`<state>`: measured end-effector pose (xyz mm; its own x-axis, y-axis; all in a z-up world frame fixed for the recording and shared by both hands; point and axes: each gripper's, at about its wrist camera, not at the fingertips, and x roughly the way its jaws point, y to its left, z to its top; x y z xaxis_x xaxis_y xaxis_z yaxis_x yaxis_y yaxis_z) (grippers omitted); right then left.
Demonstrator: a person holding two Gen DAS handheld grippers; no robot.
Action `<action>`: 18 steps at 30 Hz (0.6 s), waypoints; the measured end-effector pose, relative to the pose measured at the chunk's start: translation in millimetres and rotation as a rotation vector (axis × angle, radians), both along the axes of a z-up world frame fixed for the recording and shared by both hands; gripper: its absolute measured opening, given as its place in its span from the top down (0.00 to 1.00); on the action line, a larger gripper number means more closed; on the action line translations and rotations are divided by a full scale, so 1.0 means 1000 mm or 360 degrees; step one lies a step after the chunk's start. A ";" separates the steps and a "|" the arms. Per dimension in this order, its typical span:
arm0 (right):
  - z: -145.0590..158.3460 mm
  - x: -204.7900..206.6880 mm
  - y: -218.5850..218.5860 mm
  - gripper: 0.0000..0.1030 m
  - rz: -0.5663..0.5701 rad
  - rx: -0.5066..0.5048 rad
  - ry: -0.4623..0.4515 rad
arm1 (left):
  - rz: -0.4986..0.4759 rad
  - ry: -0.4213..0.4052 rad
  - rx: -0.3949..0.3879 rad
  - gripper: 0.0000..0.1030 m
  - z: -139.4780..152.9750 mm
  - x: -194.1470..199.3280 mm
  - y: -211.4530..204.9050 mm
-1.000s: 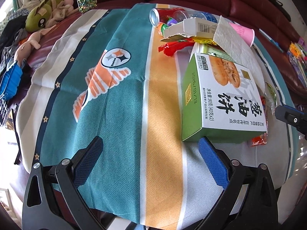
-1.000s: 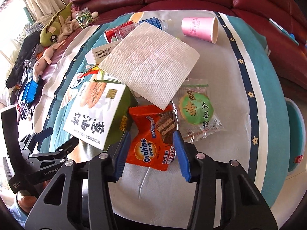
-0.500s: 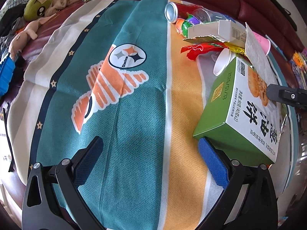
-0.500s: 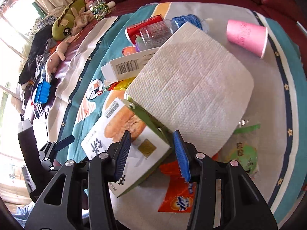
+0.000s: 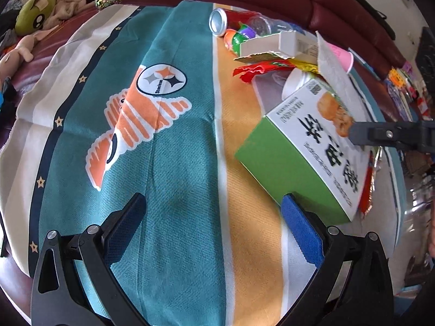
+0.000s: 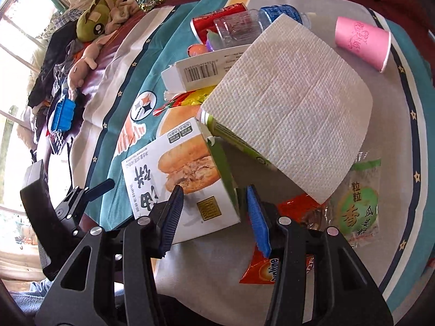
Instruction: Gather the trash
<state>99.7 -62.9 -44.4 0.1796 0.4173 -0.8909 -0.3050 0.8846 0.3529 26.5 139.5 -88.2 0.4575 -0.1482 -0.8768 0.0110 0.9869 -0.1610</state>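
Fingers of right gripper clamp tilted box — green-sided, white-faced.

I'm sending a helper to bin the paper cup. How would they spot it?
On the table's striped cloth, look past the big white paper towel towards the red sofa. The pink paper cup lies on its side there, alone on the grey stripe, the only pink thing among the litter.

Dark red leather sofa behind, bright window at left, daylight across striped cloth
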 end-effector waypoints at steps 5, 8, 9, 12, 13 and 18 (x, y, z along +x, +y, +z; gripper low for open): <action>0.000 -0.004 -0.005 0.55 -0.0001 0.0009 0.0002 | -0.0210 -0.0099 -0.0030 0.04 0.019 -0.022 -0.020; 0.001 -0.010 -0.007 0.55 -0.0008 0.0030 -0.0007 | -0.0349 -0.0097 -0.0058 0.13 0.020 -0.025 -0.045; 0.002 -0.013 -0.009 0.55 -0.0012 0.0045 -0.0005 | -0.0384 -0.0079 -0.0076 0.16 0.019 -0.024 -0.051; 0.000 -0.018 -0.009 0.55 0.0007 0.0080 0.0010 | -0.0426 -0.0051 -0.0103 0.23 0.014 -0.017 -0.068; 0.000 -0.019 -0.008 0.55 0.0014 0.0083 0.0010 | -0.0421 -0.0058 -0.0100 0.31 0.012 -0.013 -0.071; -0.001 -0.013 -0.016 0.55 -0.0010 0.0098 -0.0015 | -0.0321 -0.0033 -0.0141 0.67 0.005 0.002 -0.059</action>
<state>86.5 -78.4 -45.7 0.1906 0.4700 -0.8619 -0.3028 0.8633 0.4038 28.4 80.2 -83.4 0.4288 -0.3148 -0.8468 0.2110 0.9463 -0.2449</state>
